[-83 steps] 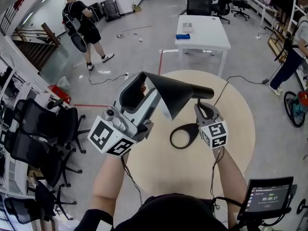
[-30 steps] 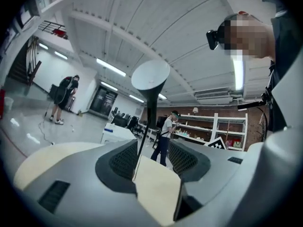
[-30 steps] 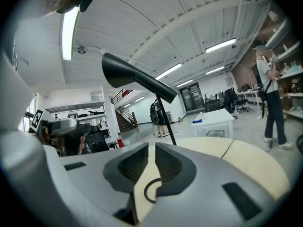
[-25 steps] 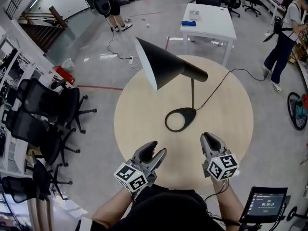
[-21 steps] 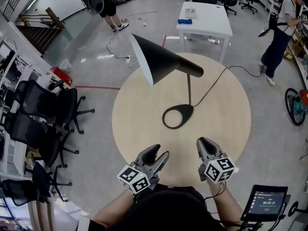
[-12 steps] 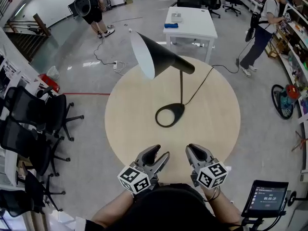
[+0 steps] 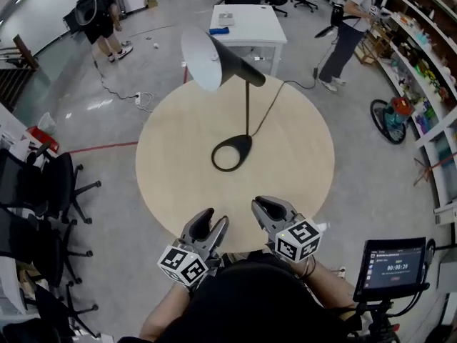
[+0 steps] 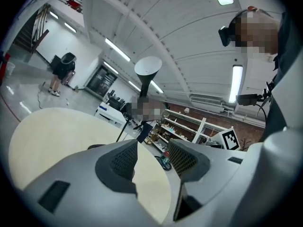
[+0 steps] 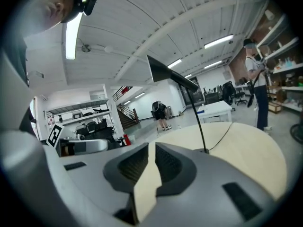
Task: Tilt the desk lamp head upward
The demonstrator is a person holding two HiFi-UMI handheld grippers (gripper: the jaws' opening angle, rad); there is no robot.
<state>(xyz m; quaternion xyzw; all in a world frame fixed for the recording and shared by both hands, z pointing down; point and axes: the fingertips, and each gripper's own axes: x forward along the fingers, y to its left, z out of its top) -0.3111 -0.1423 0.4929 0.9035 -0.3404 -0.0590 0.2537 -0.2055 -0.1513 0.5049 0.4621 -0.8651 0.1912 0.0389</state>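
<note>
The black desk lamp stands free on the round beige table (image 7: 171, 156). Its cone head (image 7: 214, 57) is tilted, with the white inside facing left, above a thin stem (image 7: 248, 109) and a ring base (image 7: 232, 153). Both grippers hover at the table's near edge, well short of the lamp. My left gripper (image 7: 212, 224) (image 8: 152, 157) is open with nothing between its pads. On my right gripper (image 7: 264, 207) (image 9: 151, 162) the jaws are drawn together to a thin slit and hold nothing. The lamp head shows far off in the left gripper view (image 8: 147, 72) and the right gripper view (image 9: 165, 70).
The lamp's cord (image 7: 275, 95) runs off the table's far edge. Beyond stand a white table (image 7: 246, 23) and two people (image 7: 96, 13) (image 7: 350, 16). Office chairs (image 7: 36, 184) line the left, and a tablet screen (image 7: 391, 266) is at lower right.
Both grippers have come off the lamp and drawn back to the table's near edge. The lamp head now stands free and tilted. The head view has shifted.
</note>
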